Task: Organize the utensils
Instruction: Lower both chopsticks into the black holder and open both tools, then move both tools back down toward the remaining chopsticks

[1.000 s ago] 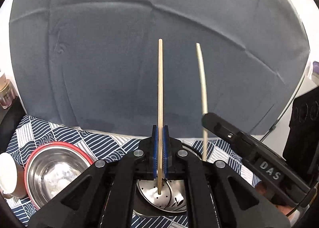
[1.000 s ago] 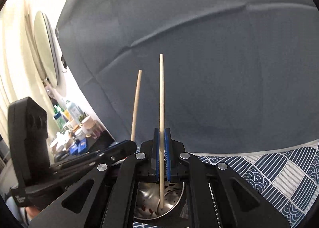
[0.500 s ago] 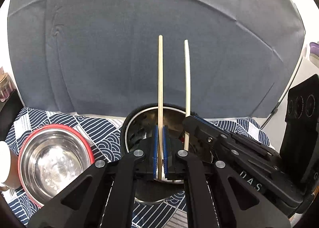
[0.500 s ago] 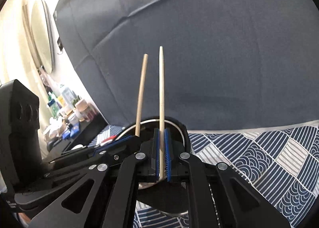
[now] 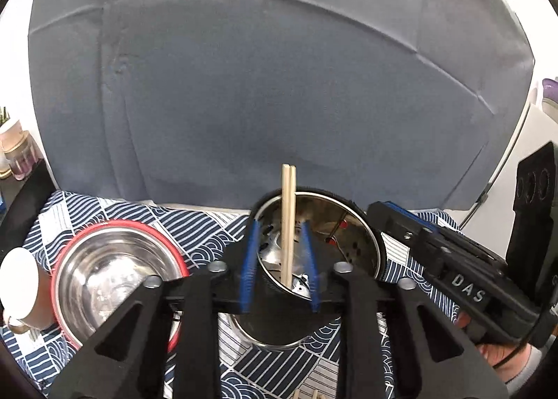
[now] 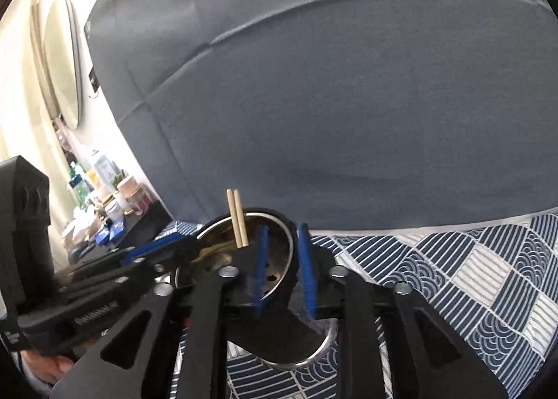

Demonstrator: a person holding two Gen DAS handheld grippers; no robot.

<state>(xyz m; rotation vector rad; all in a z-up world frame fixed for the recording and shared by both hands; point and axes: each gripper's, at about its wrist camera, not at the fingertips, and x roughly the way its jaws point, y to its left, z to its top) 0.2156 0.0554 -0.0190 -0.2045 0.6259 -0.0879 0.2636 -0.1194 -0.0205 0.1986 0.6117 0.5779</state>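
Two wooden chopsticks (image 5: 288,221) stand side by side in the perforated steel utensil holder (image 5: 352,245); they also show in the right wrist view (image 6: 238,219), leaning on the holder (image 6: 279,224) rim. My left gripper (image 5: 280,235) is open, its blue pads either side of the chopsticks without touching them. My right gripper (image 6: 282,242) is open and empty just above the holder; it shows in the left wrist view (image 5: 394,216) at the holder's right. The left gripper shows at left in the right wrist view (image 6: 164,249).
A steel bowl with a red rim (image 5: 115,273) sits left of the holder on the blue patterned cloth (image 6: 470,259). A white cup (image 5: 19,280) stands at far left. A grey backdrop (image 5: 261,85) rises behind. Bottles and jars (image 6: 101,190) crowd a side shelf.
Both grippers have opened and let go of their chopsticks. The chopsticks have dropped down into the holder and now stand together.
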